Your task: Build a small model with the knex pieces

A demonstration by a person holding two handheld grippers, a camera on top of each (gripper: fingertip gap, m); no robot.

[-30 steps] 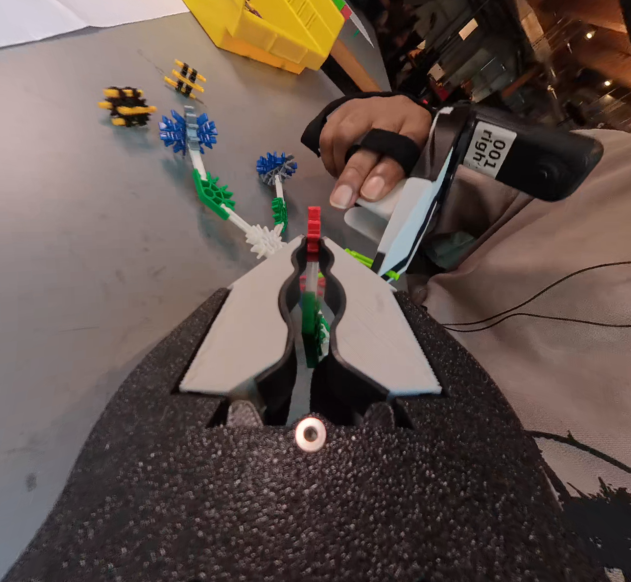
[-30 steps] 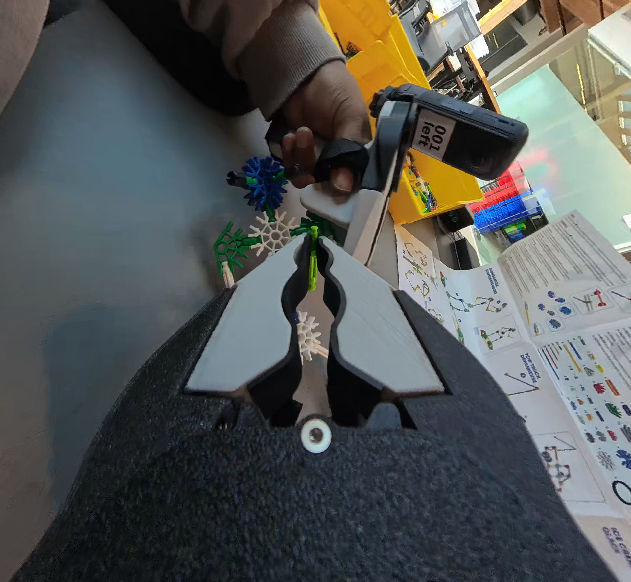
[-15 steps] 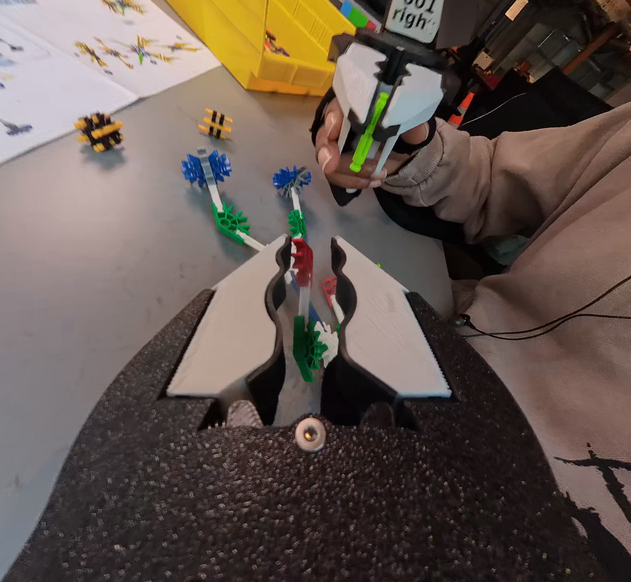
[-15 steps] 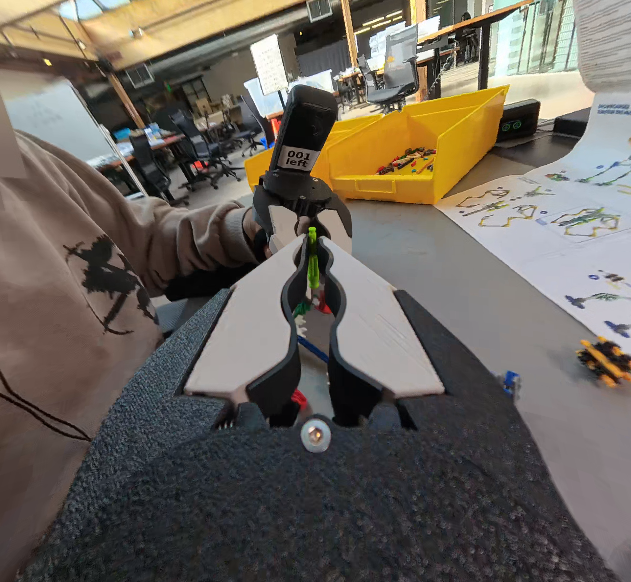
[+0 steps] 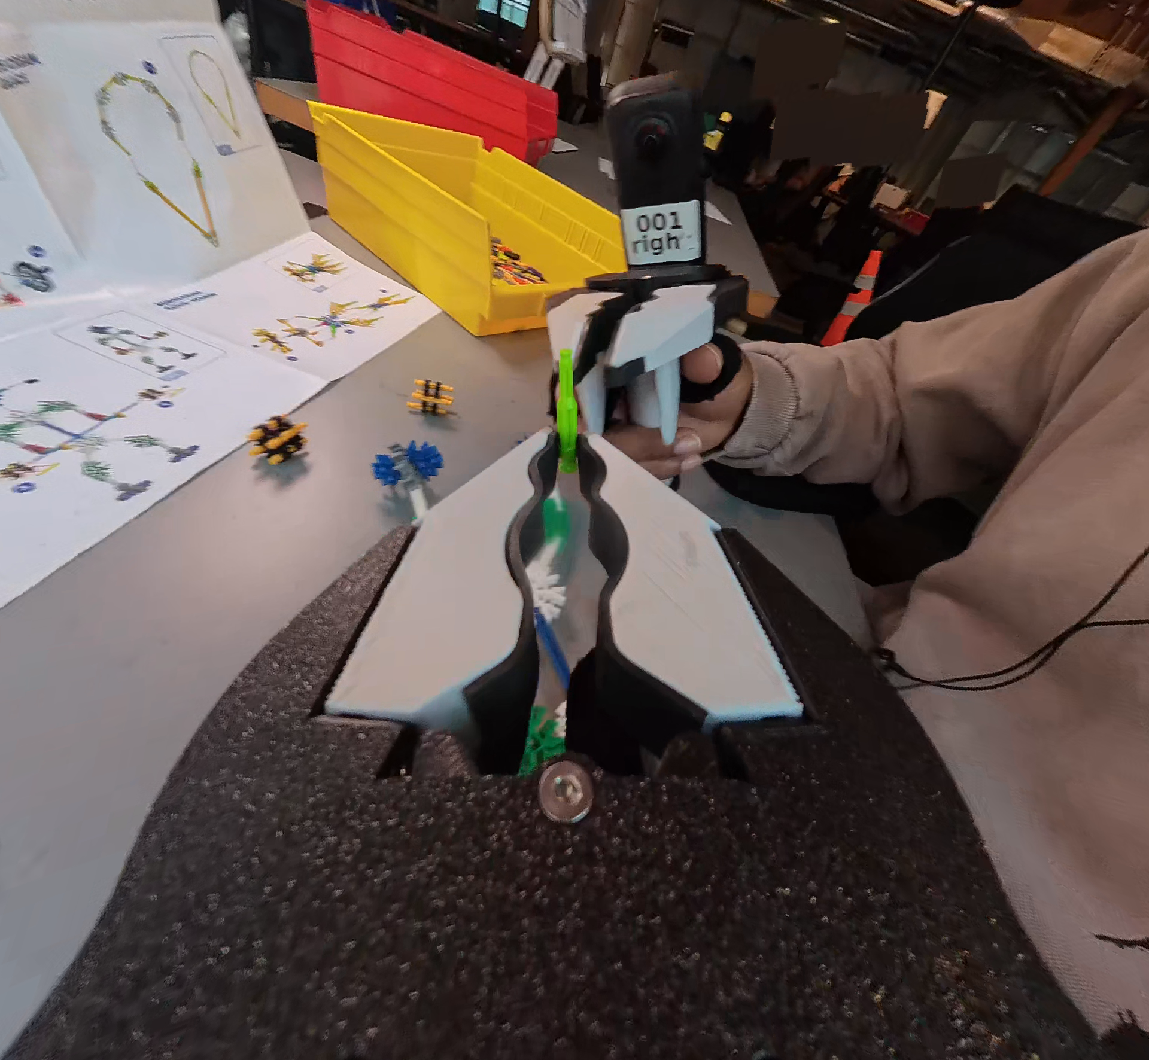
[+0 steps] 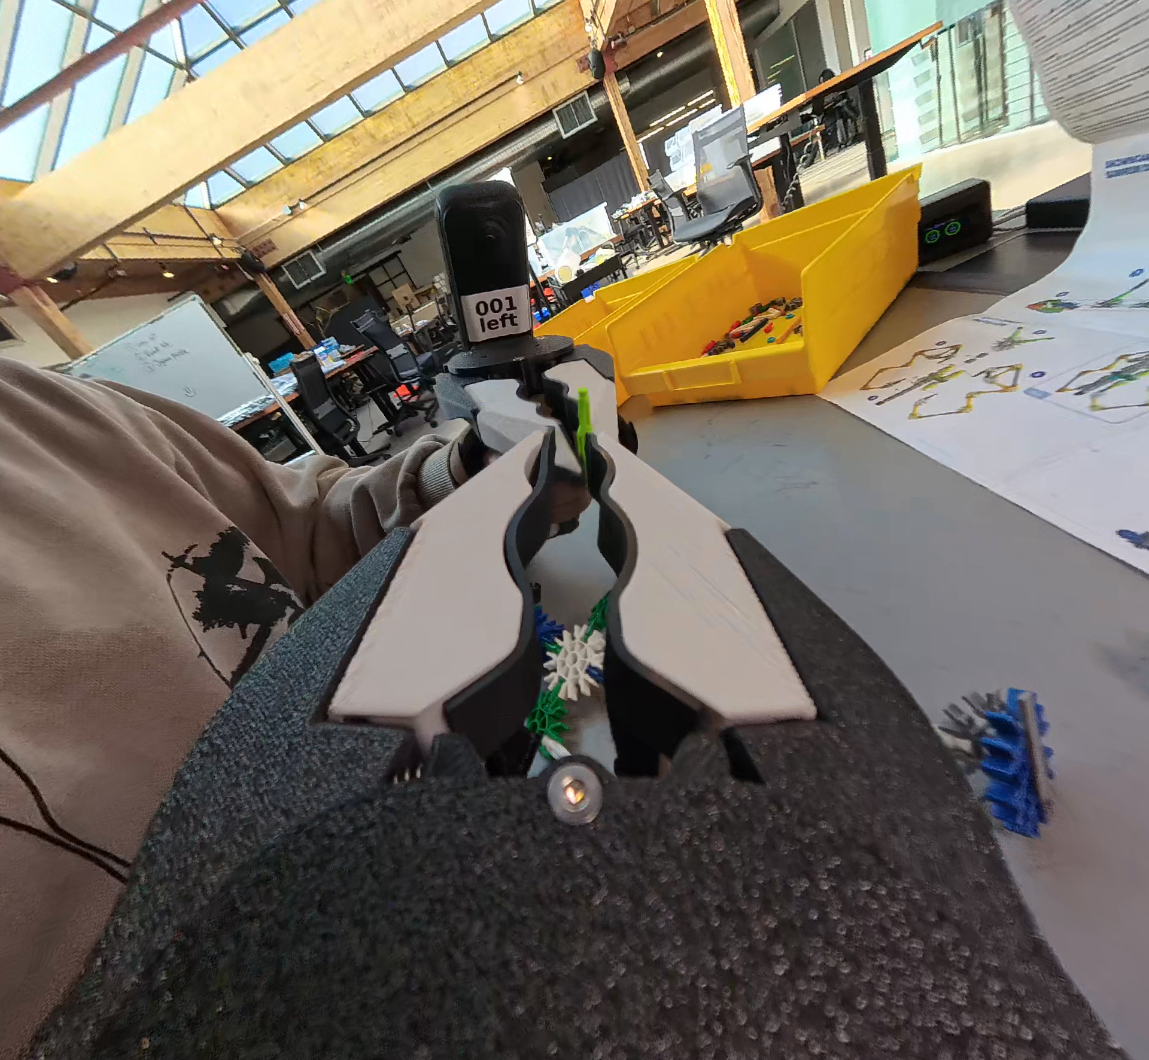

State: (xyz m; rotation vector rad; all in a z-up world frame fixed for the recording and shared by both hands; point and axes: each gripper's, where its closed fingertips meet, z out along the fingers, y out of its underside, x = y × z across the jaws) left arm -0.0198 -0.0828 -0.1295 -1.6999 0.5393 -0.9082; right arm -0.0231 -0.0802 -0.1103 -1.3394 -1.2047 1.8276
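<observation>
Grey desk [image 5: 186, 564] carries instruction sheets [image 5: 155, 359] and a yellow bin [image 5: 423, 222]. From the left wrist view, the left tool [image 5: 567, 445] is nearly closed, tips meeting the lime green rod [image 5: 566, 408]. From the right wrist view, the right tool [image 6: 575, 447] pinches that rod [image 6: 582, 418], raised above the desk [image 6: 839, 502].

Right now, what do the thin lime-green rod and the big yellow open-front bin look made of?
Thin lime-green rod: probably moulded plastic, judging by its saturated even colour and slight sheen. Big yellow open-front bin: likely rigid plastic, with smooth, glossy, uniformly coloured walls.
</observation>
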